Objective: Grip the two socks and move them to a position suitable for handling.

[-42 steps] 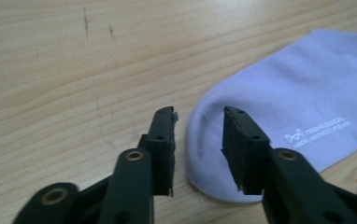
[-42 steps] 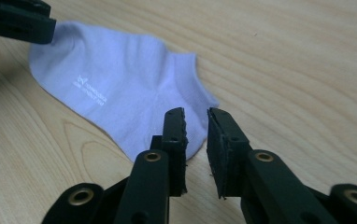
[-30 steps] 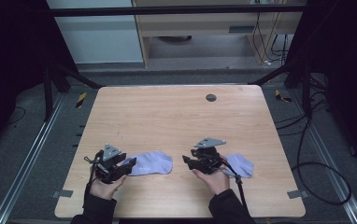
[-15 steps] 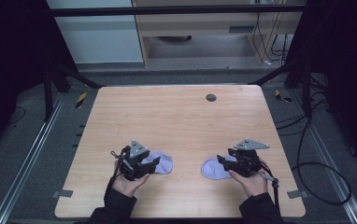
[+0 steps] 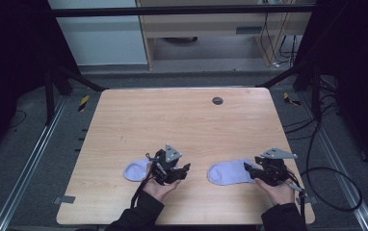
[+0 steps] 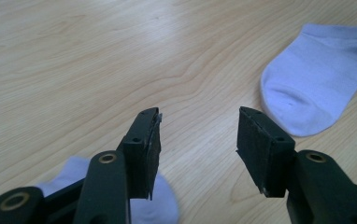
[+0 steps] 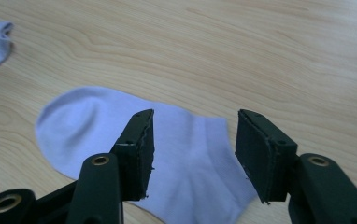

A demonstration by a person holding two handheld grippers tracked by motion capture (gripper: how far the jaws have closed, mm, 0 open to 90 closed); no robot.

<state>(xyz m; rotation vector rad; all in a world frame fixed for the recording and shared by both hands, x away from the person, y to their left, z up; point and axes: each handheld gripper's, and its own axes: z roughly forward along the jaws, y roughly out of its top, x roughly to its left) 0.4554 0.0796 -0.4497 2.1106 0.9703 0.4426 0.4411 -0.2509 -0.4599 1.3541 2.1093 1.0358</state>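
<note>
The wooden table (image 5: 182, 120) carries two pale lilac socks in its near half, lying well apart. The right sock (image 5: 230, 172) lies flat with its toe pointing left; the left sock (image 5: 136, 170) lies near the table's left side, its right end covered by the tool above it. The right gripper (image 7: 195, 149) hovers over its sock's heel and cuff end, and its jaws, which have just been closing a little, stand wide with no cloth pinched between them. The left gripper (image 6: 197, 149) has its jaws open and empty over bare wood, its sock partly beneath the left jaw.

The work in hand looks like bringing the pair together. To do it well, each tool should drop onto a cuff edge and pinch the full thickness of the fabric before any lift.

The left sock's cuff is hidden under the gripper, and its heel shape cannot be made out.
</note>
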